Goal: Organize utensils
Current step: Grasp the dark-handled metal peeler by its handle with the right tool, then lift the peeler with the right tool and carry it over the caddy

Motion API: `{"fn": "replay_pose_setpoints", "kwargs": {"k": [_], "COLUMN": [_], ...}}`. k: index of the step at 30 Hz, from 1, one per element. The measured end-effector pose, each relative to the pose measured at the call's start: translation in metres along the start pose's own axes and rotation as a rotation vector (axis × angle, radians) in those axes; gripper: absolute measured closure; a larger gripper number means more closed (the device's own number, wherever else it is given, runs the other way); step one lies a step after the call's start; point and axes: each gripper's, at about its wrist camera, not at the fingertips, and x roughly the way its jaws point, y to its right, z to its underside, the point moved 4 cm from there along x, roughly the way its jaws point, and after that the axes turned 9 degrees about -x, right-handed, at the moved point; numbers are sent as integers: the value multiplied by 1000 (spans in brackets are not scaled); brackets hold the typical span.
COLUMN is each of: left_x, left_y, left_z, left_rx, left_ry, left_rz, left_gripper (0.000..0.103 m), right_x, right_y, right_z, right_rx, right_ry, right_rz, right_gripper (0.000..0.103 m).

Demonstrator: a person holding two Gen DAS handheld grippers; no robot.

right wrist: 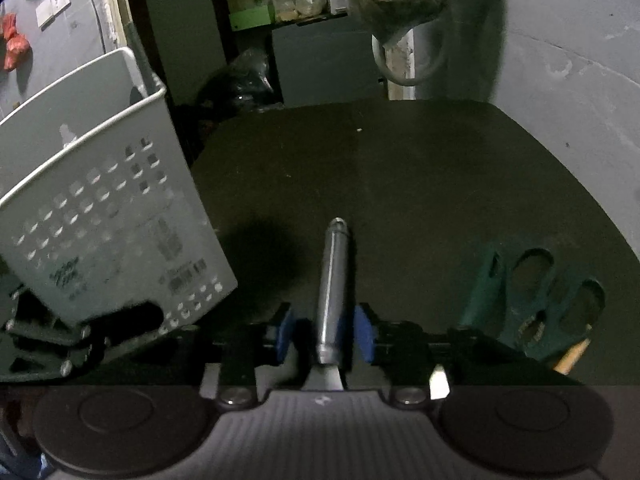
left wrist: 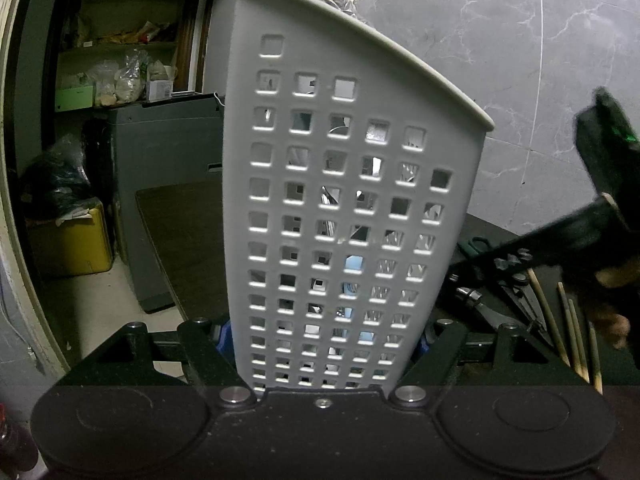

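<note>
We see the left gripper [left wrist: 324,344] tilted slightly downward, jaws clamped on the upright grey utensil basket [left wrist: 344,200], while the right gripper [right wrist: 325,330], angled down over the desk [right wrist: 400,180], has a metal-handled utensil [right wrist: 332,292] between part-open jaws.

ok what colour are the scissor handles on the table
Dark green; the scissor handles show best in the right wrist view.

Your left gripper [left wrist: 326,344] clamps the perforated utensil caddy [left wrist: 344,184], which blocks the table's left side. Ahead of your right gripper [right wrist: 326,330] the dark tabletop [right wrist: 420,184] lies open; green-handled scissors [right wrist: 532,292] obstruct its right.
</note>
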Motion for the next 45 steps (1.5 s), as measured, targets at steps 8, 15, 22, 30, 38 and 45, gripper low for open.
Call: {"fn": "replay_pose_setpoints", "kwargs": {"k": [8, 15, 22, 30, 38, 45], "left_x": [0, 0, 0, 0, 0, 0], "left_y": [1, 1, 1, 1, 1, 1], "left_z": [0, 0, 1, 1, 1, 1], "left_rx": [-1, -1, 1, 2, 2, 1], "left_ry": [1, 1, 0, 0, 0, 0], "left_rz": [1, 1, -2, -3, -4, -2], "left_gripper": [26, 26, 26, 26, 26, 26], "right_x": [21, 3, -59, -81, -87, -118], "right_y": [2, 4, 6, -5, -5, -5], "right_z": [-18, -18, -18, -4, 1, -10], "right_rx": [-62, -34, -16, -118, -112, -125], "right_ry": [-5, 72, 390, 547, 536, 601], "right_rz": [62, 23, 15, 73, 73, 92], "right_gripper": [82, 83, 83, 83, 83, 83]}}
